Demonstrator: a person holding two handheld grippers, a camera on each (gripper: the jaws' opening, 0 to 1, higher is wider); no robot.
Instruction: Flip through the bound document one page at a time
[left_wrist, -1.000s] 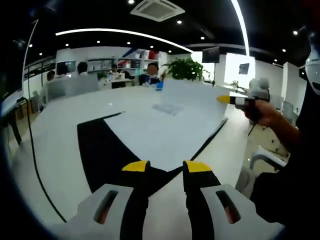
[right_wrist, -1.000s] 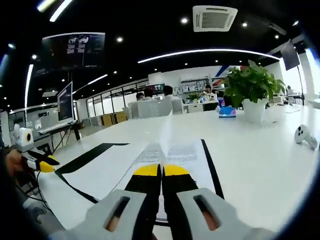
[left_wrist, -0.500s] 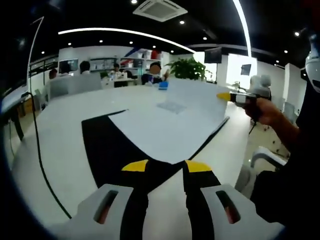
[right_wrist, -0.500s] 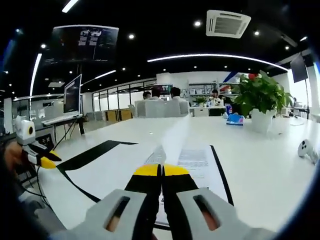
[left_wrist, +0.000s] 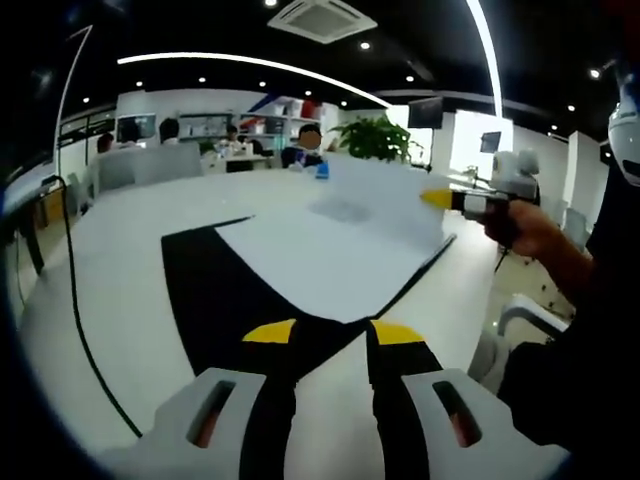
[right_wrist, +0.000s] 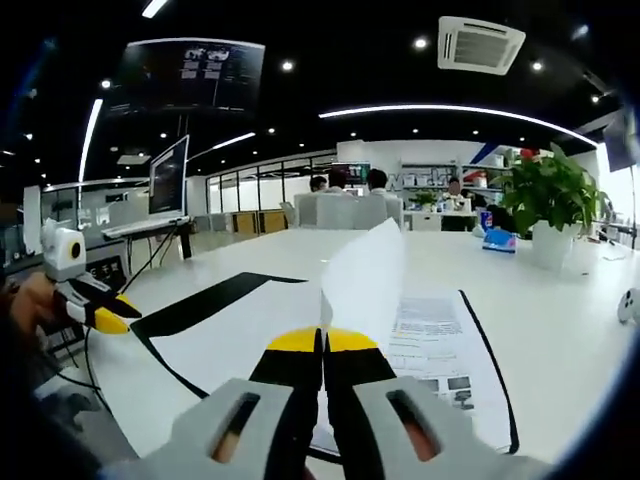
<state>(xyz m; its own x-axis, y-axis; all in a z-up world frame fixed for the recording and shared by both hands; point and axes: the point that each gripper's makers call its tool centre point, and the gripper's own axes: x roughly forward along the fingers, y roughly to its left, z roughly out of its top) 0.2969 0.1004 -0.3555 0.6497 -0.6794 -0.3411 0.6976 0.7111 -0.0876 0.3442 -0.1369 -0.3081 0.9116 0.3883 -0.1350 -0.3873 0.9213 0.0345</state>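
Note:
The bound document (left_wrist: 300, 262) lies open on the white table (left_wrist: 110, 250), its black cover spread to the left under white pages. My left gripper (left_wrist: 333, 335) hovers open just before the document's near corner, holding nothing. To the right, my right gripper (left_wrist: 440, 198) is shut on the edge of a lifted page (left_wrist: 375, 195), with a hand behind it. In the right gripper view the right gripper (right_wrist: 322, 340) pinches that page (right_wrist: 365, 270), which curls upright above the printed page (right_wrist: 440, 335). The left gripper (right_wrist: 105, 315) shows at far left.
A black cable (left_wrist: 70, 300) runs along the table's left side. A potted plant (right_wrist: 555, 195) and a white controller (right_wrist: 630, 305) stand at the right, a monitor (right_wrist: 168, 175) to the left. People sit at the far end of the table.
The right gripper has carried the held page higher and further across; the page now stands more upright. The left gripper has stayed open near the document's corner.

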